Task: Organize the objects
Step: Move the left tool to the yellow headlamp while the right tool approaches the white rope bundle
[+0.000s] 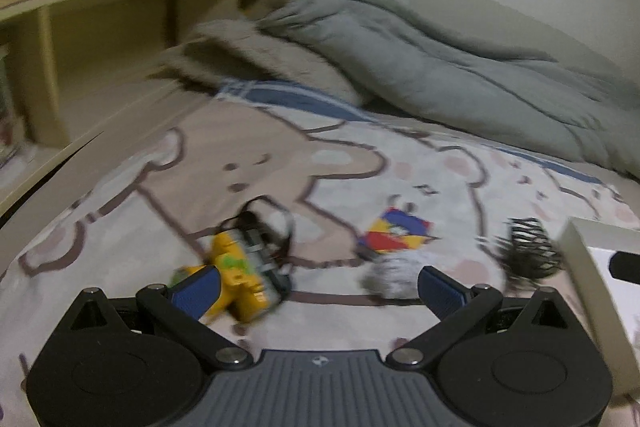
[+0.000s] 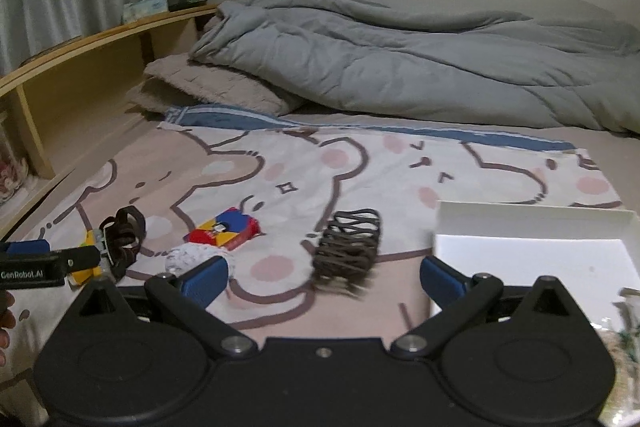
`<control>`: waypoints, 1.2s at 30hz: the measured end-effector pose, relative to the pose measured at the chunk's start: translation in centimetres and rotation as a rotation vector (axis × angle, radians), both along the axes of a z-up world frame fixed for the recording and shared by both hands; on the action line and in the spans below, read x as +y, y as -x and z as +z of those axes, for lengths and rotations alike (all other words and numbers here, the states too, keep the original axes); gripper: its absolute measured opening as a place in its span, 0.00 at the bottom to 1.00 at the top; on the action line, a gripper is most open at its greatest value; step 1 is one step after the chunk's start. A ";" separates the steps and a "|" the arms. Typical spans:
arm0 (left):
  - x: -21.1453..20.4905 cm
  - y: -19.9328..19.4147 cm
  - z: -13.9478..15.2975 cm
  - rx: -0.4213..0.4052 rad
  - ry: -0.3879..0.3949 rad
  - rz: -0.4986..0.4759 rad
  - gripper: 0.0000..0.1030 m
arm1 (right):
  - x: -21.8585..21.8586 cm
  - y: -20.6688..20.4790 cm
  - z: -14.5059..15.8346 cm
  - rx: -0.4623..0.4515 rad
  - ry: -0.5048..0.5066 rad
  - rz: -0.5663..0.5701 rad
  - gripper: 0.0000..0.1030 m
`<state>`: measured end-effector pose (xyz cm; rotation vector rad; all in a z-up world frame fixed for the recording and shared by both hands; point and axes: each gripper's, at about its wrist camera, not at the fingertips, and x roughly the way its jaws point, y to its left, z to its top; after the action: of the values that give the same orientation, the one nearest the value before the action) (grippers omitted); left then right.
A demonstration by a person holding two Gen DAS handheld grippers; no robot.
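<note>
blurred: yellow toy [image 1: 236, 283] | cut off: white box [image 2: 536, 259] right edge

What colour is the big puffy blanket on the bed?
The duvet is plain grey, clearest in the right wrist view.

Both views low, facing bed [image 1: 400, 187].

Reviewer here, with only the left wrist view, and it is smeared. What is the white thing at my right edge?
Observer: An open white box, shallow, lying on the bed.
Operator: And the dark blur beside it?
Observer: A black wire coil, left of the box and not touching it.
Operator: Is the right gripper busy?
Observer: No. The right gripper has its jaws wide open and holds nothing; the coil lies just ahead of them.
</note>
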<state>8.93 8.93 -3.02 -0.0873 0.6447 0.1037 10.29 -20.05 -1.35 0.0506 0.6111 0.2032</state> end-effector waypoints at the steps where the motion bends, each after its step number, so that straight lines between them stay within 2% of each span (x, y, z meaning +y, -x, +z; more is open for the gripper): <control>1: 0.5 -0.1 -0.3 0.002 0.001 0.024 1.00 | 0.4 -0.2 -0.3 -0.005 -0.004 0.007 1.00; 7: 3.2 -0.5 -1.8 0.004 -0.002 0.141 1.00 | 3.3 -1.8 -2.8 0.018 -0.029 0.036 1.00; 12: 4.8 -0.7 -2.6 0.003 -0.009 0.112 1.00 | 5.5 -2.9 -4.6 0.056 -0.072 0.063 1.00; 16: 6.2 -1.1 -3.2 0.019 0.072 0.046 0.99 | 7.0 -4.0 -5.9 0.084 -0.123 0.065 1.00; 20: 7.0 -1.1 -4.0 0.049 0.150 0.002 0.90 | 8.3 -5.0 -7.0 0.107 -0.171 0.068 1.00; 23: 7.3 -1.2 -4.7 0.084 0.237 -0.021 0.89 | 9.3 -5.8 -7.6 0.131 -0.183 0.072 1.00; 28: 7.4 -1.1 -5.0 0.083 0.247 -0.037 0.89 | 10.8 -6.9 -8.4 0.147 -0.183 0.090 1.00; 33: 8.2 -0.7 -5.4 0.096 0.349 -0.055 0.89 | 12.4 -8.2 -9.0 0.176 -0.165 0.104 1.00; 36: 8.3 -0.6 -5.6 0.106 0.382 -0.056 0.89 | 13.4 -9.1 -9.6 0.188 -0.156 0.103 1.00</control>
<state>9.49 17.26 -8.66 -0.4346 0.7664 -0.0706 19.34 -6.67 -10.97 0.1912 0.7847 0.3483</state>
